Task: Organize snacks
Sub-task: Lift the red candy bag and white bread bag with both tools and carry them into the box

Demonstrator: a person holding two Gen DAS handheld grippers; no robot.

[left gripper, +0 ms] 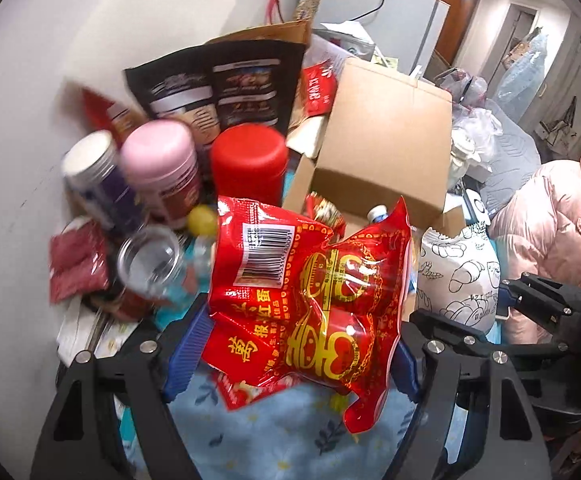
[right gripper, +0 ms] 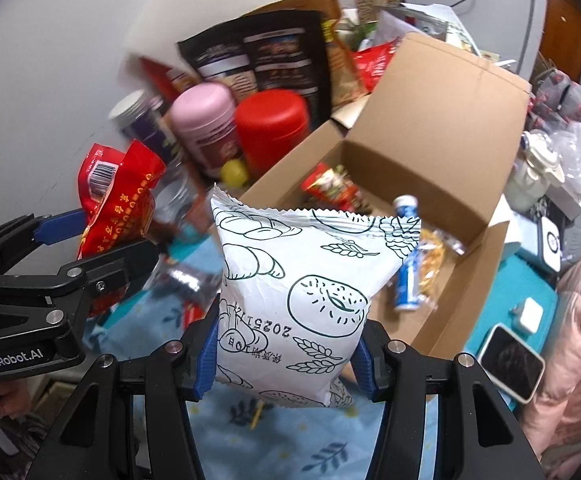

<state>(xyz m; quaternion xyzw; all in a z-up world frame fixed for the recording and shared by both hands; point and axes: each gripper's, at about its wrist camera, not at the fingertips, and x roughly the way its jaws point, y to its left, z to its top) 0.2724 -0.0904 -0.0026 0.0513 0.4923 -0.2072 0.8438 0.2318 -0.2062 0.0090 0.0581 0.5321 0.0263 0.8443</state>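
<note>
Holding two packs off the blue floral cloth (right gripper: 322, 456). My left tool (left gripper: 290, 344) is clamped on a glossy red foil snack bag with gold print (left gripper: 310, 292), barcode facing up; round-lidded jars stand behind it, pink (left gripper: 162, 168) and red (left gripper: 250, 160). My right tool (right gripper: 286, 364) grips a white plastic pastry packet with outline drawings of bread (right gripper: 302, 296). Right of both sits an open brown cardboard box (right gripper: 430, 152), a blue-and-white tube (right gripper: 408, 256) and wrapped snacks already inside.
</note>
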